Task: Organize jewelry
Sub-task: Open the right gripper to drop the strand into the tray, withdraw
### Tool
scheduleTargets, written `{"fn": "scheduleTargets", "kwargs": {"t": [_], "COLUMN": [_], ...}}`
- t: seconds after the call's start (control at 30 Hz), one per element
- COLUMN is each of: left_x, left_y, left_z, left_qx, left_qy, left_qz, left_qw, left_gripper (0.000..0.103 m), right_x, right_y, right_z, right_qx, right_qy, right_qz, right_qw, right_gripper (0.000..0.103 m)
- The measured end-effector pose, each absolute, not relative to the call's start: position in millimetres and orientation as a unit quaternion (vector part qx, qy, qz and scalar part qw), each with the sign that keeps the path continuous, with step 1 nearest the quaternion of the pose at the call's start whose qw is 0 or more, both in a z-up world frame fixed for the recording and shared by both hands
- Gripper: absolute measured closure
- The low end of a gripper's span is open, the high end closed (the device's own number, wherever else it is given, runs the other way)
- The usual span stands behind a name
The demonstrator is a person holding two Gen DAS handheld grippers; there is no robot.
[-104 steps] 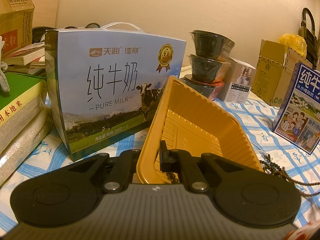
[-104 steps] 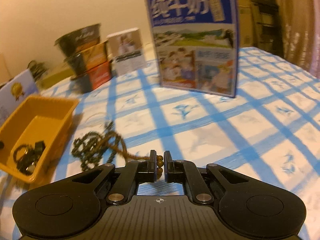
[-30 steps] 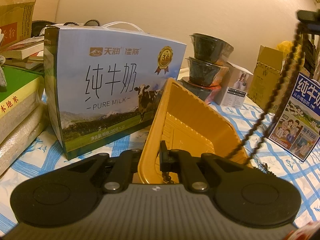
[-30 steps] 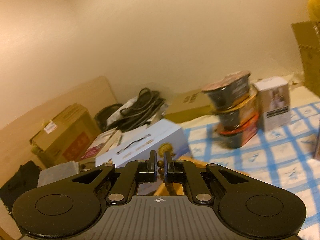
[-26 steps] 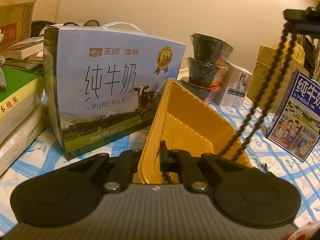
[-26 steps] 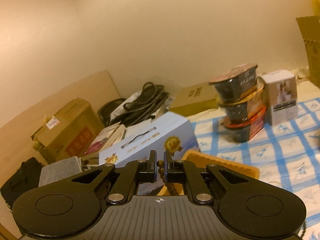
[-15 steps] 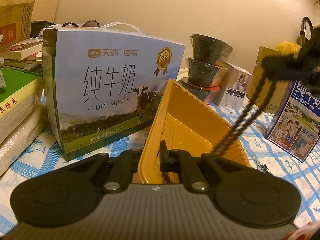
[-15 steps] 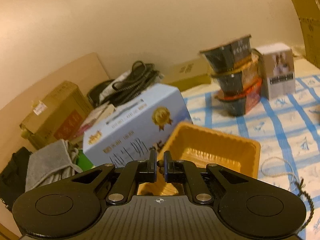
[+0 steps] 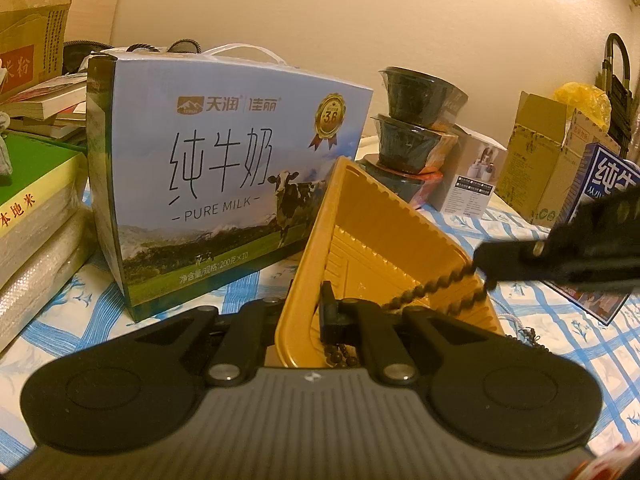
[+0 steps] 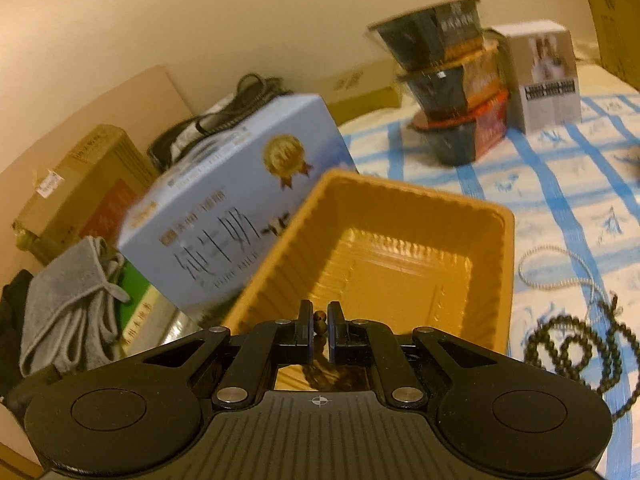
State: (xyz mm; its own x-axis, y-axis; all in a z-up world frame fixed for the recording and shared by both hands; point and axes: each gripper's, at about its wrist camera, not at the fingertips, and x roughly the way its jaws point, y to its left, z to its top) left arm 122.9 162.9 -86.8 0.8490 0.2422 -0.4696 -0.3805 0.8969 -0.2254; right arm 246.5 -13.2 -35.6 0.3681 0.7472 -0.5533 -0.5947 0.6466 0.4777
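Brown bead strand (image 9: 434,285) draped into tilted yellow tray (image 9: 384,236); dark bead necklace (image 10: 576,344) beside tray.

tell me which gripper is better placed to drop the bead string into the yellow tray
Right gripper: it holds the brown bead string over the yellow plastic tray. Left gripper is clamped on the tray's rim.

Dim warm yellow light, fisheye-bent edges, right view motion-blurred.

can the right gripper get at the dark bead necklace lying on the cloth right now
Probably not yet: the right gripper has its jaws shut on a brown bead strand over the yellow tray. The dark bead necklace lies unobstructed beside the tray.
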Motion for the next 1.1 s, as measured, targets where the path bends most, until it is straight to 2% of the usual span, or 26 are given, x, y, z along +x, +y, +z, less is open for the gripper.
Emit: {"fn": "scheduleTargets", "kwargs": {"t": [0.2, 0.27, 0.33, 0.37, 0.4, 1.1], "left_x": [122, 122, 122, 122, 122, 121], "left_y": [163, 164, 164, 164, 164, 164], "left_z": [-88, -88, -88, -88, -88, -88], "left_qx": [-0.158, -0.159, -0.158, -0.159, -0.159, -0.155], "left_qy": [0.221, 0.221, 0.221, 0.222, 0.221, 0.223], "left_qz": [0.164, 0.164, 0.165, 0.165, 0.165, 0.167], "left_qw": [0.948, 0.948, 0.948, 0.948, 0.948, 0.948], "left_gripper": [0.096, 0.096, 0.096, 0.096, 0.096, 0.096], "right_x": [247, 247, 245, 244, 242, 225], "right_y": [-9, -7, -7, -8, -11, -117], "right_z": [-58, -62, -66, -67, -68, -80], "right_qx": [0.098, 0.093, 0.091, 0.093, 0.098, 0.153], "right_qy": [0.416, 0.424, 0.427, 0.425, 0.421, 0.42], "right_qz": [0.408, 0.404, 0.403, 0.401, 0.397, 0.312], "right_qw": [0.807, 0.805, 0.805, 0.806, 0.809, 0.838], "right_gripper": [0.096, 0.092, 0.071, 0.051, 0.043, 0.043]}}
